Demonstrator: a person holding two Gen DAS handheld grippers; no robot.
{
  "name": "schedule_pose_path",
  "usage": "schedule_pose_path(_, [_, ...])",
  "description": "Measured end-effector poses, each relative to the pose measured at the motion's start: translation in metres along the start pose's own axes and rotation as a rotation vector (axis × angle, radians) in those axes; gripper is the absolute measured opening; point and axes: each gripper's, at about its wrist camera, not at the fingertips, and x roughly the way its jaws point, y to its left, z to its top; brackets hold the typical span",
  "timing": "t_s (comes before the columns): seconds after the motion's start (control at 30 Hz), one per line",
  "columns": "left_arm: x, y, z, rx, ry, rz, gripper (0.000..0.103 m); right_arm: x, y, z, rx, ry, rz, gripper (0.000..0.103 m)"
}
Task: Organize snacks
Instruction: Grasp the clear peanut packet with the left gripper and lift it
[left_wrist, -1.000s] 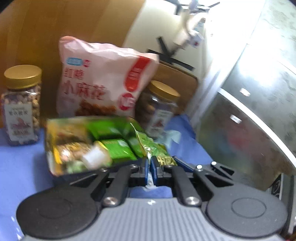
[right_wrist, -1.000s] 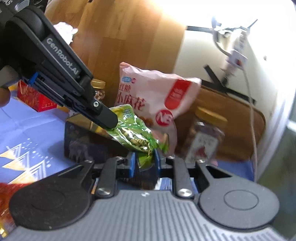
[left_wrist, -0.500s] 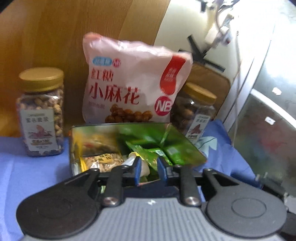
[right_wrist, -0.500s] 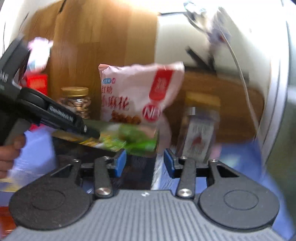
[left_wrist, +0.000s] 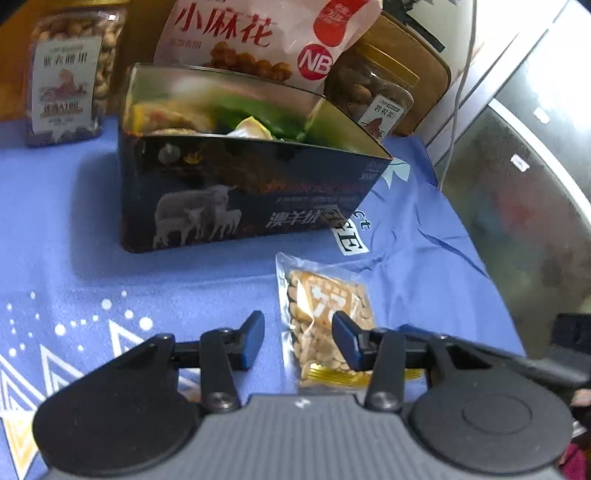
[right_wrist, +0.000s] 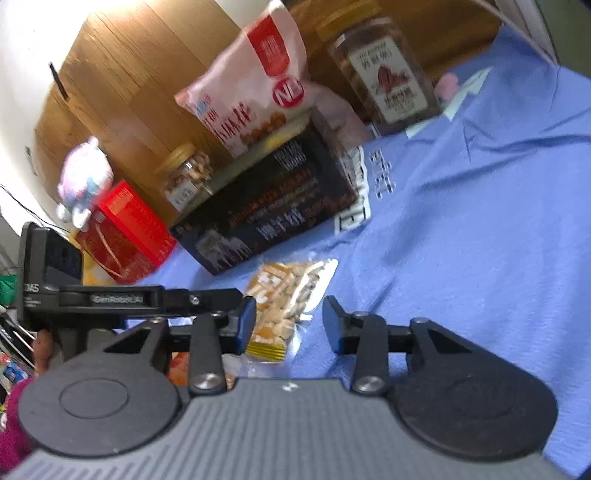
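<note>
Clear nut packet (left_wrist: 325, 317) lies flat on the blue cloth (left_wrist: 74, 236), lower centre of frame, long axis running away toward the dark tin (left_wrist: 236, 199). Left gripper (left_wrist: 297, 341) straddles its near end, jaws opening, nothing gripped; right gripper (right_wrist: 290, 325) is beside it, closing, empty.

glossy clear plastic nut packet (left_wrist: 325, 325)

Nut packet (left_wrist: 325, 325) between opening claw (left_wrist: 299, 339)

Blue-clothed table (left_wrist: 74, 229): box (left_wrist: 236, 199), nut packet (left_wrist: 321, 314), probably jars (left_wrist: 68, 70).
</note>
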Motion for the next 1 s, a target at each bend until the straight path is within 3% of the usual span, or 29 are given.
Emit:
schedule_pose_path(0.07, [0.001,0.002,0.001,-0.025,0.008,-0.042,0.050,0.001,0.002,-0.001,-0.004,-0.016,-0.006,0.039])
schedule_pose_path(0.13, [0.006,0.000,0.001,-0.036,0.025,-0.088,0.051,0.004,0.001,0.000,0.002,-0.018,-0.002,0.039])
schedule_pose_path(0.27, [0.013,-0.012,0.001,-0.015,0.015,-0.069,0.052,0.008,-0.003,-0.001,-0.001,-0.050,0.016,0.040])
schedule_pose_path(0.5, [0.015,-0.017,0.000,-0.004,-0.010,-0.230,0.037,0.008,-0.007,0.001,0.025,-0.085,0.000,0.041])
schedule_pose_path(0.73, [0.023,-0.021,0.003,0.005,-0.023,-0.243,0.031,0.003,-0.006,-0.001,0.024,-0.098,-0.008,0.032])
schedule_pose_path(1.0, [0.001,-0.036,0.006,0.071,-0.063,-0.264,0.017,-0.022,0.011,0.001,-0.041,-0.256,-0.017,0.020])
